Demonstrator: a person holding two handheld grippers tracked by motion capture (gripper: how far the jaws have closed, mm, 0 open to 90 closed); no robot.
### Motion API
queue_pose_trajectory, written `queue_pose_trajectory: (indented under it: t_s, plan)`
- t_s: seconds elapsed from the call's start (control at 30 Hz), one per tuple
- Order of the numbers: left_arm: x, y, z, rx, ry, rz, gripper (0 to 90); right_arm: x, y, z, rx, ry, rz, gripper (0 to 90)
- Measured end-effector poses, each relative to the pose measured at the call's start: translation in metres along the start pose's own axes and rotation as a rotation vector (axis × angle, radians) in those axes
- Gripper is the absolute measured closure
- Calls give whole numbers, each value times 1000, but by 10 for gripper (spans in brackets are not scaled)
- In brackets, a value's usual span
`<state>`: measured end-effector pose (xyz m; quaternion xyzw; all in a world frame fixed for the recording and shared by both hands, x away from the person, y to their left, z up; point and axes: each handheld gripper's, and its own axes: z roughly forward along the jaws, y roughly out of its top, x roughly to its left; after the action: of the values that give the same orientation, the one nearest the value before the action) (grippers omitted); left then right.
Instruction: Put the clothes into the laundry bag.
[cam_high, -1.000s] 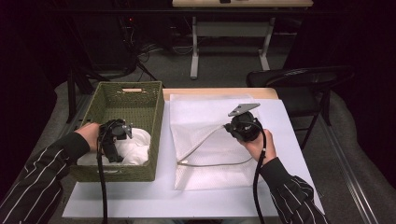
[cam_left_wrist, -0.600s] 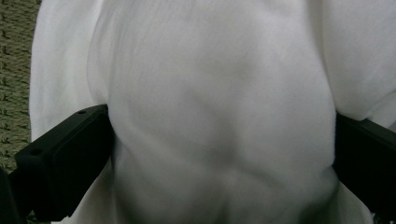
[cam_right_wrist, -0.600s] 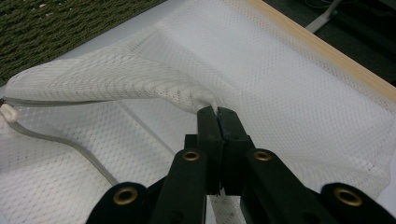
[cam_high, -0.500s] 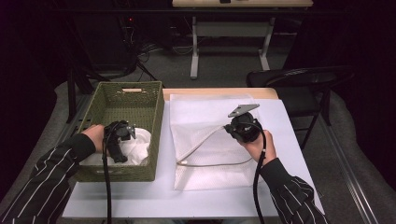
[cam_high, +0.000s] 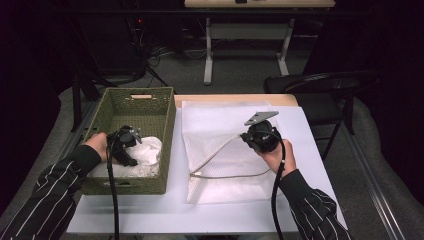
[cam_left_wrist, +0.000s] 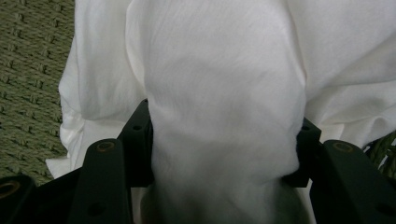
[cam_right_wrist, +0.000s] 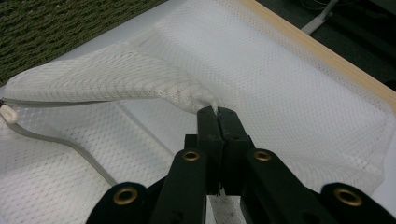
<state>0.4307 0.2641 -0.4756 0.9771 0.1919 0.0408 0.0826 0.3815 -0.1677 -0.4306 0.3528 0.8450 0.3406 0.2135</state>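
We see left claw closing on fold of white cloth in basket, frame left; thin pinch may slip. Right claw clamped on mesh bag edge, centre; mouth may sag

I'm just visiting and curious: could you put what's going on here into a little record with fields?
Work in hand: putting white cloth into a mesh bag
Left gripper: fingers just closing round the white cloth, pressing it
Cloth's place: in the green woven basket
Right gripper: shut on the mesh bag edge, lifting its mouth
Bag's place: flat on the table
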Motion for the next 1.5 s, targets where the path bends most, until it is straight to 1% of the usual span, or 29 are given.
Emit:
queue_pose_trajectory:
  t_s: [0.07,0.1,0.17,0.23,0.27,0.3,0.33,0.37,0.47,0.53,0.57,0.7,0.73,0.8,0.83,0.87,0.9,0.97,1.0,1.03,1.13,1.17,1.27,1.3,1.33,1.37,1.4,1.43,1.5]
  plan:
    - [2,-1,-1,-19,10,-26,428,0,1,0,-1,0,1,896]
    - [3,-1,-2,-17,14,-34,427,0,1,0,-2,0,2,896]
    - [3,-1,-3,-24,25,-33,423,0,1,1,-2,1,-2,896]
    - [1,-1,-4,-19,28,-20,398,0,1,1,-2,2,-3,896]
    - [0,0,-4,-16,26,-9,368,0,1,1,-3,2,-4,896]
    - [-3,0,-5,-7,30,20,316,0,1,1,-3,3,-3,896]
    - [-5,1,-6,2,32,37,246,0,1,1,-2,4,-2,896]
    - [-5,2,-7,15,35,56,198,0,1,1,-1,4,-2,896]
    - [-5,5,-9,31,36,73,59,0,1,1,-1,5,-2,895]
    - [-5,6,-7,43,19,79,0,0,1,1,-1,6,-1,896]
    - [-5,6,-5,46,24,94,0,0,1,0,0,5,1,895]
    - [-6,4,4,68,12,115,0,-1,0,1,2,8,1,895]
    - [-7,4,7,76,32,120,0,-1,0,1,2,9,3,895]
    - [-7,4,12,80,38,122,0,-1,0,2,5,10,3,895]
    - [-7,4,15,82,43,115,0,-1,-1,2,6,10,4,895]
    - [-6,3,16,79,47,106,8,-1,-1,1,9,9,9,895]
    - [-6,3,17,77,41,106,44,-1,-1,1,9,9,9,894]
    - [-4,1,16,58,25,112,155,-1,-1,1,6,8,9,894]
    - [-5,-1,16,49,30,110,207,-1,-1,0,7,8,10,894]
    - [-4,-2,15,31,24,102,254,-1,-1,0,6,8,11,894]
    - [-6,-5,12,9,33,96,367,-1,-1,2,12,8,10,895]
    - [-7,-6,11,7,45,105,396,0,-1,1,15,9,11,895]
    - [-10,-7,6,-7,62,103,449,0,0,0,5,6,7,895]
    - [-10,-7,3,-10,61,100,462,0,0,0,4,6,6,895]
    - [-10,-8,1,-25,63,81,479,0,0,-1,5,5,6,895]
    - [-11,-8,-2,-28,63,78,486,0,1,-1,4,6,5,895]
    - [-12,-8,-5,-31,75,84,493,0,1,-1,2,7,3,895]
    - [-12,-8,-7,-25,73,79,497,0,1,-1,1,6,4,895]
    - [-15,-7,-12,-23,82,87,504,-1,1,-1,2,7,6,895]
